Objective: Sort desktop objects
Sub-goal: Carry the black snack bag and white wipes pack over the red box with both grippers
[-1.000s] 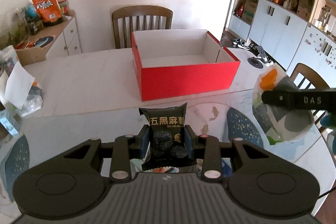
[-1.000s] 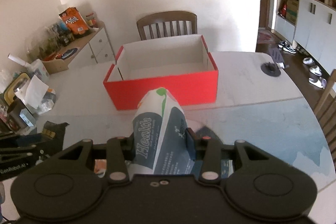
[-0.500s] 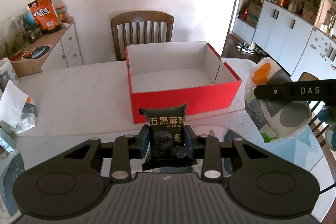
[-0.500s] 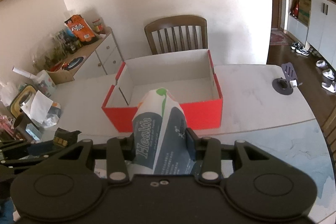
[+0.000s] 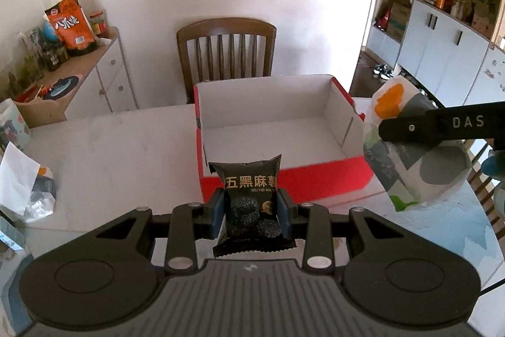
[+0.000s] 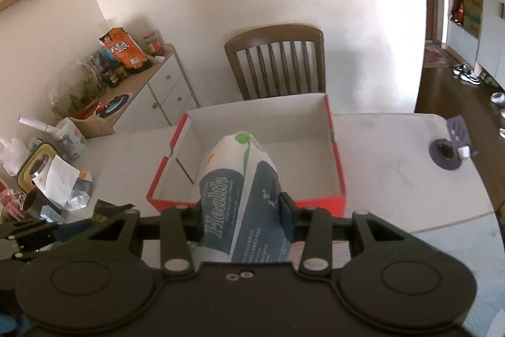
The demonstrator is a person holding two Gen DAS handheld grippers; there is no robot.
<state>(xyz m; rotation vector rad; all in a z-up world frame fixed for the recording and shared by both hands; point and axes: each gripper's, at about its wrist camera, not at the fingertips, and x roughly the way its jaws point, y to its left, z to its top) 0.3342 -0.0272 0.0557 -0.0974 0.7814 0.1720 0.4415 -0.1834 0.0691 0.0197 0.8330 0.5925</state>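
Left gripper clamps a black sesame-snack packet; right gripper clamps a white-and-blue tissue pack. Both near the empty red cardboard box at frame centre; next, probably lower and release inside.

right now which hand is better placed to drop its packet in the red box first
Right, probably. The right gripper holds the tissue pack with its tip over the red box opening. The left gripper holds the black snack packet short of the box's front wall.

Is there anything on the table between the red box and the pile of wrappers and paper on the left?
No. In the left wrist view, the table is bare between the red box and the paper pile.
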